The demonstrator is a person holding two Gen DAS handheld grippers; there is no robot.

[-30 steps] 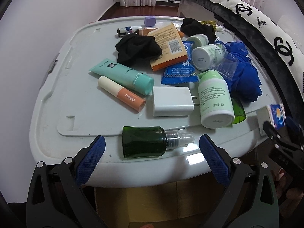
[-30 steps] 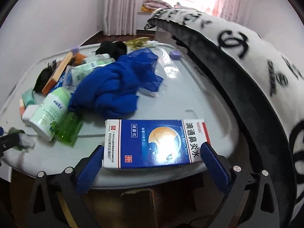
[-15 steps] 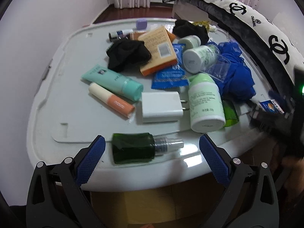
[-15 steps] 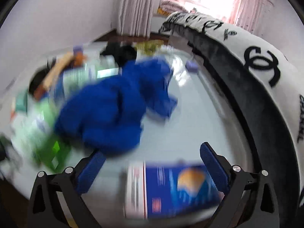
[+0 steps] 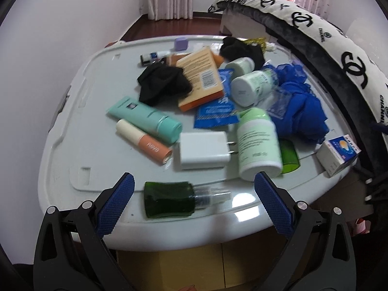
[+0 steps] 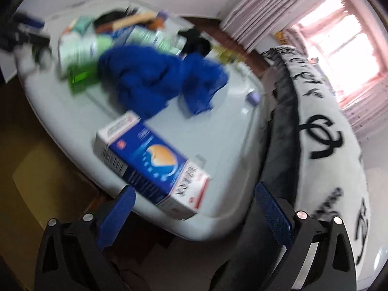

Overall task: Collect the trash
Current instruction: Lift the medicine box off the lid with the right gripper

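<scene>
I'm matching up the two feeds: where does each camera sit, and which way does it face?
Left wrist: on the left gripper, at the table's near edge, facing the green bottle and clutter; its own blue-padded fingers show, open.
Right wrist: on the right gripper, tilted, at the table's corner, facing the blue box; open fingers show.
Shared: blue box, blue cloth.
</scene>
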